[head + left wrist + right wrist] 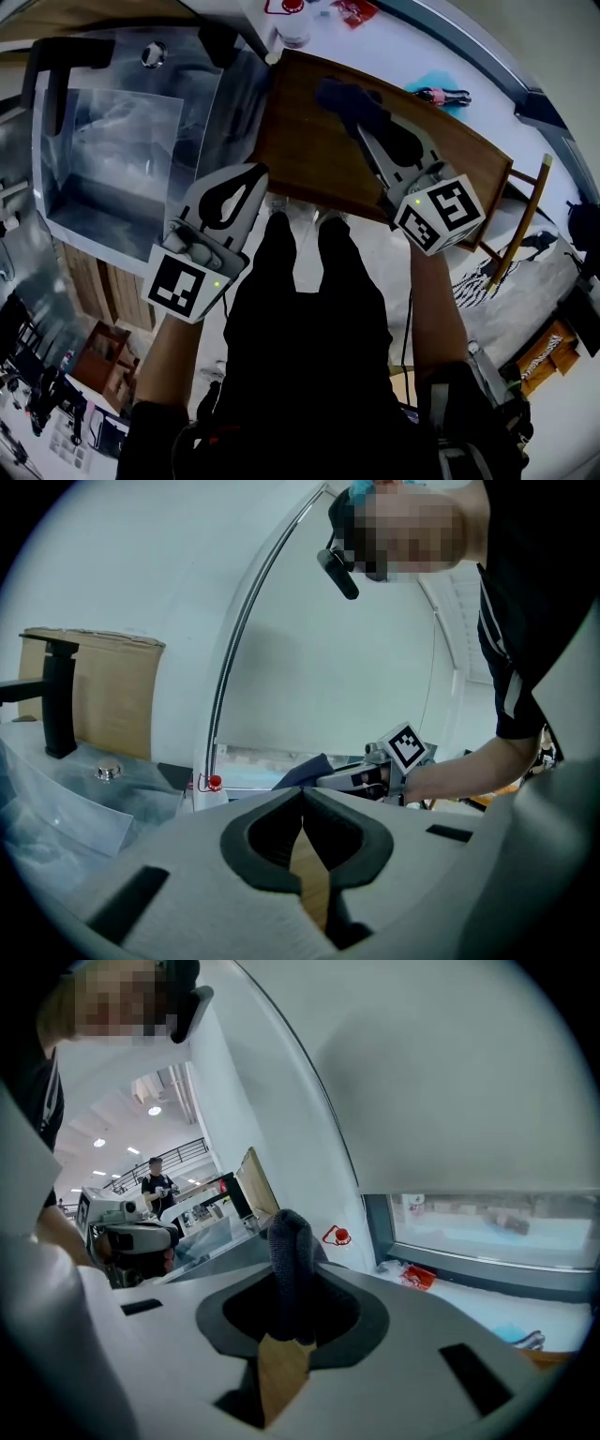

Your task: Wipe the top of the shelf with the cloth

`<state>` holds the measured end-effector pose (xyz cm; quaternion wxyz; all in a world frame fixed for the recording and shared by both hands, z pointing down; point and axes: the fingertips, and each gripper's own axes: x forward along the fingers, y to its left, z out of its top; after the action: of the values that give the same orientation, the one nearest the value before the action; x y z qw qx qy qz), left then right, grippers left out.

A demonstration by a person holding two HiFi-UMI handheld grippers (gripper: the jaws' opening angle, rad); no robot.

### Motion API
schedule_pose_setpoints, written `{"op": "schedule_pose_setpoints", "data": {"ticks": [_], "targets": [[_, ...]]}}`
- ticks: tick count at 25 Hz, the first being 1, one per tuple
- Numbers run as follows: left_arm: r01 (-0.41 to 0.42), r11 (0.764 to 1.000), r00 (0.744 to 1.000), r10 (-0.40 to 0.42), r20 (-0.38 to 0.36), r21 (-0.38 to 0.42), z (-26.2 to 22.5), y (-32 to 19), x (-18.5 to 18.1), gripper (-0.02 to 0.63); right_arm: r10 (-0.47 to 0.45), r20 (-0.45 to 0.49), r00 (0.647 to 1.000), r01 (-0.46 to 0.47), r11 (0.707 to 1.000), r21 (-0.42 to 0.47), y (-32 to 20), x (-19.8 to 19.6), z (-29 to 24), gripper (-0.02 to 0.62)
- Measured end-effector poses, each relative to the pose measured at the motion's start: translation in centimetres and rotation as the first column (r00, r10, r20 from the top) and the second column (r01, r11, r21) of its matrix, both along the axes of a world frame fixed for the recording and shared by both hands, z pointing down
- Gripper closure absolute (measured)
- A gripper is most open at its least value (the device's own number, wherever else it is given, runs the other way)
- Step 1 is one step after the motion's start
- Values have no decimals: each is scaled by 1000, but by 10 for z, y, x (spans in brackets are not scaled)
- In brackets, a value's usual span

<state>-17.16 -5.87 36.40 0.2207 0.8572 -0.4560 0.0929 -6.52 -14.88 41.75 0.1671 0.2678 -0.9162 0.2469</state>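
Right gripper (364, 124): clenched on the dark cloth (341, 96). In the right gripper view the cloth (289, 1241) stands bunched upright between my jaws, which press it from both sides.

Cloth position: it lies on the wooden top of the shelf (309, 155), towards the far edge, with the right gripper reaching across the board to it.

Left gripper (253, 172): jaws closed together, nothing between them. In the left gripper view the pads meet at the tip, and only a strip of the shelf wood (315, 881) shows below them. This gripper sits at the near left corner of the shelf, well apart from the cloth.

Surroundings: a sink (56, 202) covered in clear plastic film lies just left of the shelf, with a black tap (54, 70) at its far corner.
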Motion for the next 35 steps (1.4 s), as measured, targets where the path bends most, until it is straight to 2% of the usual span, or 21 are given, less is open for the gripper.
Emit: {"op": "schedule_pose_setpoints", "data": {"ticks": [13, 21, 27, 35], "targets": [[45, 999, 999, -45, 4, -29, 30, -3, -12, 586, -106, -78, 991, 111, 992, 55, -18, -41, 52, 518], [51, 998, 999, -50, 5, -48, 38, 2, -13, 586, -94, -87, 992, 98, 994, 52, -28, -59, 77, 518], [49, 997, 999, -48, 13, -63, 40, 4, -13, 586, -79, -133, 988, 83, 996, 22, -29, -57, 104, 518], [28, 997, 1000, -28, 8, -66, 42, -2, -1, 585, -57, -174, 983, 60, 998, 16, -32, -35, 113, 518]]}}
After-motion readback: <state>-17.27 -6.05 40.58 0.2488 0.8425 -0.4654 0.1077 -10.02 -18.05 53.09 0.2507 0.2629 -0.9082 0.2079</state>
